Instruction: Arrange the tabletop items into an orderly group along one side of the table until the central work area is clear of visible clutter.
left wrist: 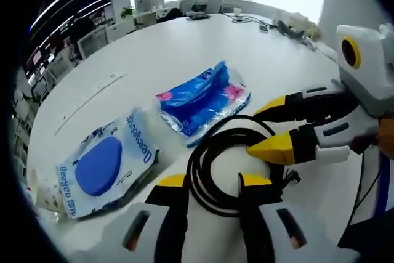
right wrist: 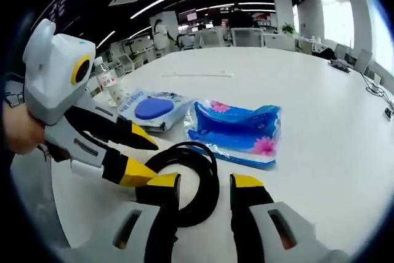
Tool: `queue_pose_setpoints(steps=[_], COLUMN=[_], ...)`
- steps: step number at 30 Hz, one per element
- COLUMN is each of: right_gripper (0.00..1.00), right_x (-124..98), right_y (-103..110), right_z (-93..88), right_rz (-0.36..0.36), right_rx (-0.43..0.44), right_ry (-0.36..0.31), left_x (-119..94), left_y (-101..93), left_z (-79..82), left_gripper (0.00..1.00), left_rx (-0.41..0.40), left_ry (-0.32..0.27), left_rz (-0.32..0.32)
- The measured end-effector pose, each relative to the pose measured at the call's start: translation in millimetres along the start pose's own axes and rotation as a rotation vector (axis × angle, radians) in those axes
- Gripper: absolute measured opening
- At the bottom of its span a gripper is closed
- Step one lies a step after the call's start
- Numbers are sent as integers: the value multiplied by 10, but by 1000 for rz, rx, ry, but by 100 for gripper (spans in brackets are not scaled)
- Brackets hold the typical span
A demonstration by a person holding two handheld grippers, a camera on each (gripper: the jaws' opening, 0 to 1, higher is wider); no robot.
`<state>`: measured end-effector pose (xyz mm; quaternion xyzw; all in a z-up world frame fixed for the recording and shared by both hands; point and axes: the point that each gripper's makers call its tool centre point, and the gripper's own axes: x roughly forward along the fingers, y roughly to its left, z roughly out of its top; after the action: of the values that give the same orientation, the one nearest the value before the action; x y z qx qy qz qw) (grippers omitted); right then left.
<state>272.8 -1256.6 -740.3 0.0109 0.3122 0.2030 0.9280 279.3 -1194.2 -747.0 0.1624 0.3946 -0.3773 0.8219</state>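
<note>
Left hand-held gripper [left wrist: 212, 182] and right hand-held gripper [right wrist: 203, 182] both wide, straddling black coiled cable [left wrist: 225, 167], lower centre. Blue tissue pack [left wrist: 202, 98] mid-frame, blue-disc pouch [left wrist: 104, 167] lower left. White tabletop [left wrist: 160, 47] open above.

Left gripper view, right gripper view: both low and close over the tabletop [left wrist: 184, 47], facing each other across the shared black cable coil [left wrist: 228, 164].

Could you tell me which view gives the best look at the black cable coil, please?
The left gripper view: the cable shows as a nearly whole loop between both tongs. In the right gripper view the cable is partly hidden behind the yellow-tipped jaws.
</note>
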Motion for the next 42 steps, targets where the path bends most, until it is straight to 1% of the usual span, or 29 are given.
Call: queue_pose_setpoints(steps=[1,2,3,5,8,9,11,12,13,14,15,16,17,19,22,24,26,29,30,32,34,35,36,37,38,39,40,41,42], right_gripper=[35,38,40,44,54,56,59,61,65,68,70,73,75,77,83,87,91,95,96,98,97,97,97,97,97,97,97,97,97], right_x=[-18,-30,-54,-104,-145,-153,-160,-167,-168,-181,-188,-212,-223,-267,-331,-394,-453,-525,-557,-614,-654,-690,-714,-757,-782,-827,-857,-887,-921], right_y=[20,34,40,86,142,165,220,258,289,326,356,387,402,442,504,511,531,564,571,584,644,699,723,749,765,775,774,774,771], right_z=[40,65,103,174,215,224,238,257,290,334,375,390,393,393,377,368,324,250,211,118,43,16,18,27,20,4,-5,-21,-46], right_rz=[2,4,-2,-3,0,6,24,30,37,35,39,37,39,35,38,23,17,14,7,-1,12,21,14,4,-2,-13,-24,-34,-41], right_rx=[-25,-46,-90,-159,-208,-212,-217,-236,-256,-290,-328,-385,-404,-486,-534,-593,-651,-711,-753,-904,-961,-960,-944,-914,-881,-854,-844,-830,-811], right_ry=[-16,-25,-36,-65,-81,-84,-86,-92,-108,-123,-133,-127,-124,-102,-73,-54,-30,-6,14,71,97,96,91,83,79,84,84,83,87], left_x=[-22,-62,-105,-182,-308,-345,-411,-445,-455,-484,-521,-550,-601,-693,-830,-937,-1064,-1237,-1317,-1454,-1562,-1642,-1690,-1779,-1810,-1907,-1977,-2071,-2137], left_y=[4,13,9,6,24,40,51,64,68,61,78,65,47,38,93,139,195,279,320,402,507,578,624,696,714,778,822,889,935], left_z=[8,20,33,21,-21,-27,-53,-81,-88,-88,-124,-131,-146,-150,-169,-211,-209,-247,-277,-351,-473,-584,-650,-757,-793,-890,-969,-1098,-1174], left_gripper=[38,44,48,57,72,75,78,79,81,85,88,92,96,98,99,99,99,99,99,99,99,99,99,99,99,99,99,99,99], left_rx=[4,0,-7,-13,14,12,-5,-35,-46,-72,-72,-74,-75,-78,-110,-128,-143,-151,-159,-178,-208,-229,-244,-285,-300,-346,-380,-411,-420], left_ry=[-8,-23,-41,-55,-66,-77,-95,-98,-101,-122,-113,-125,-138,-169,-194,-200,-239,-266,-275,-287,-280,-273,-278,-291,-295,-320,-331,-329,-331], left_rz=[0,3,-4,-15,-5,3,-9,-12,-12,-22,-16,-24,-33,-41,-34,-20,-6,13,22,44,86,109,117,134,137,147,156,173,187])
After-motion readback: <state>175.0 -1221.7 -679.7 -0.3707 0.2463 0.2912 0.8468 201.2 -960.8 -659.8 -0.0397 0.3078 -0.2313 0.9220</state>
